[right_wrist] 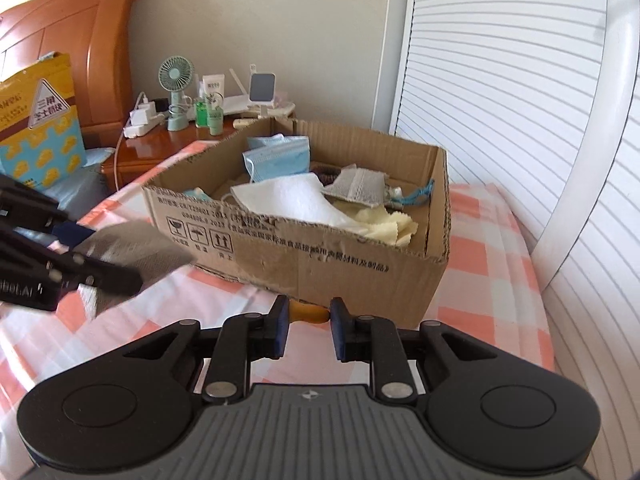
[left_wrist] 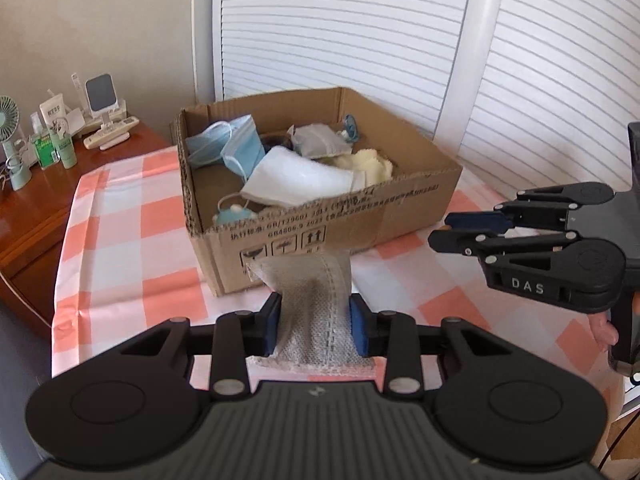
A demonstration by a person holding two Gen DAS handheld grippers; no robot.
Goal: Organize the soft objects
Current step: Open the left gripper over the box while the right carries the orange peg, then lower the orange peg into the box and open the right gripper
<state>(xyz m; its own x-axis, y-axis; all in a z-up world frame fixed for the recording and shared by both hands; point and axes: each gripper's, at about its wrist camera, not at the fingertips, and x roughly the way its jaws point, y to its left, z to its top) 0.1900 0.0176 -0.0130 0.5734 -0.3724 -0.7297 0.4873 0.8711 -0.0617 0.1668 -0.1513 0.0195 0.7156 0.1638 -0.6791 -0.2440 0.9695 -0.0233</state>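
Under your tools lies a counter (left_wrist: 120, 240) draped in a peach-and-white checked cloth (right_wrist: 496, 264). On the cloth sits an open cardboard box (left_wrist: 400, 208), its printed side facing you. To your left stands a wooden nightstand (right_wrist: 152, 152), which carries a small green fan (right_wrist: 176, 76), green bottles (right_wrist: 208, 114), a white power strip (right_wrist: 142, 122) and a phone stand (left_wrist: 102, 96).

left gripper (left_wrist: 316, 322) clamped; right gripper (right_wrist: 307, 330) seemingly parted.
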